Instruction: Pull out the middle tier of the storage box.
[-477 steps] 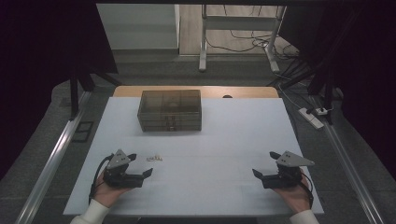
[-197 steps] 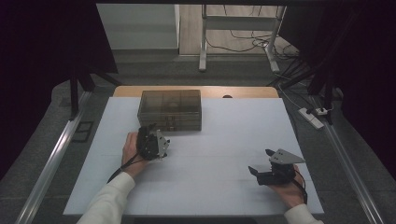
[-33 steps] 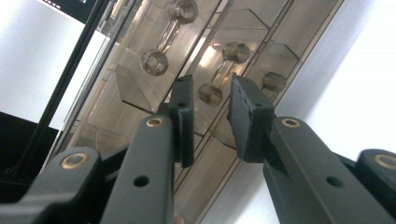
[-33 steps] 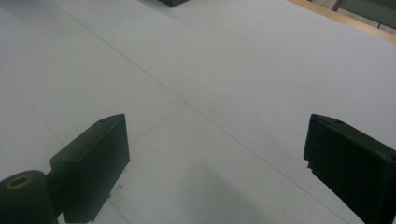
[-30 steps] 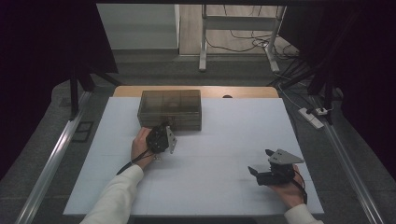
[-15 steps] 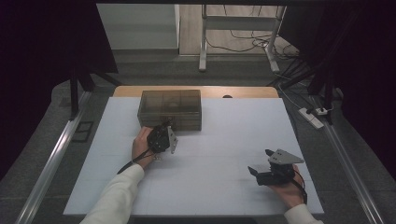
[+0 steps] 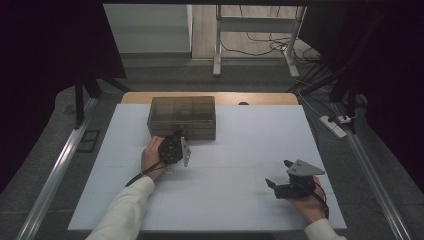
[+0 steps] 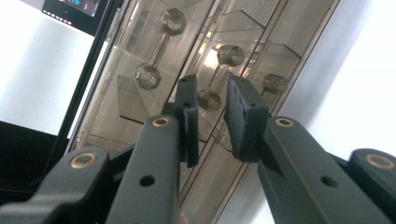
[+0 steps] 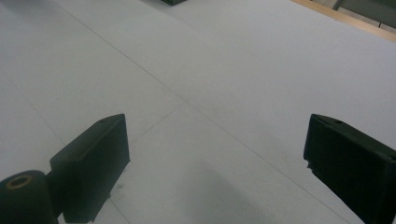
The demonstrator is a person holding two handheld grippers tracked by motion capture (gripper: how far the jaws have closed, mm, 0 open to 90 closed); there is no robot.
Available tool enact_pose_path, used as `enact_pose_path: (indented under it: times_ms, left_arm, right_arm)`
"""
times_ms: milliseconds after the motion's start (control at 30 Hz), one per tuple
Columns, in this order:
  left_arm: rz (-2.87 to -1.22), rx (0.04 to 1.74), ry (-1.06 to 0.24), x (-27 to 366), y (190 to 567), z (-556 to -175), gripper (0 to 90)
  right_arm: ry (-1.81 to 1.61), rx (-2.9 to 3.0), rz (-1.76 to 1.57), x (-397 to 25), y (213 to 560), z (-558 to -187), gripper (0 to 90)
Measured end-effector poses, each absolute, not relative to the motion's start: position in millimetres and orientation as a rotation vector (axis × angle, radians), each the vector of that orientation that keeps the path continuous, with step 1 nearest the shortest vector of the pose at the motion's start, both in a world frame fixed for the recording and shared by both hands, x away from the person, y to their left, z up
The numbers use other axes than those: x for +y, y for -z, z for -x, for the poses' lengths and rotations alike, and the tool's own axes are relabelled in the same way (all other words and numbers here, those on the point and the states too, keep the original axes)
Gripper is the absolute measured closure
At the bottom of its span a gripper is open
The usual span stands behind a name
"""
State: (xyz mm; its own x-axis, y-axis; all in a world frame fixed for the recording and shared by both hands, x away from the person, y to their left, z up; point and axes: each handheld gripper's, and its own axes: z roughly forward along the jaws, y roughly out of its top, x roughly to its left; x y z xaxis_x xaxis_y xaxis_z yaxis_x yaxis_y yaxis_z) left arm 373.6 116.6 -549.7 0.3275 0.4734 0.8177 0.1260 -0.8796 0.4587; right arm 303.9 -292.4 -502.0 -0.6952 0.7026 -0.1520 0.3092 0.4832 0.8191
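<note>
Left tongs (image 8: 210, 116) narrowed to slim gap, lined up on lower knob (image 8: 208, 99) of middle dumbbell-shaped handle on smoky transparent plastic drawer box (image 7: 182, 116); not yet pinching. Right tongs (image 9: 215, 163) spread wide, resting on white surface (image 7: 240, 150), well apart from box toward person. Box sits at far side of surface, left tongs (image 7: 179, 145) at its front.

Judgement: box light, rigid, brittle; smooth plastic likely slippery. Best hold: thin bar between handle's two faceted knobs. Box may slide when drawer is pulled.

Look: brownish-clear walls, inner dividers visible, three handles on front.
</note>
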Motion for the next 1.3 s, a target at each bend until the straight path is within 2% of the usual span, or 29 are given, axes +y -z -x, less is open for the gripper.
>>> enact_pose_path:
  times_ms: [533,1300]
  left_arm:
    - [-2.268,0.474,-1.663,113.9,556.5,-372.1,76.2]
    - [-2.266,0.441,-1.692,113.3,558.1,-371.8,76.8]
  right_arm:
    - [-1.107,2.262,-0.839,-292.3,502.5,-304.2,6.8]
    - [-1.107,2.261,-0.845,-292.8,502.4,-304.3,6.8]
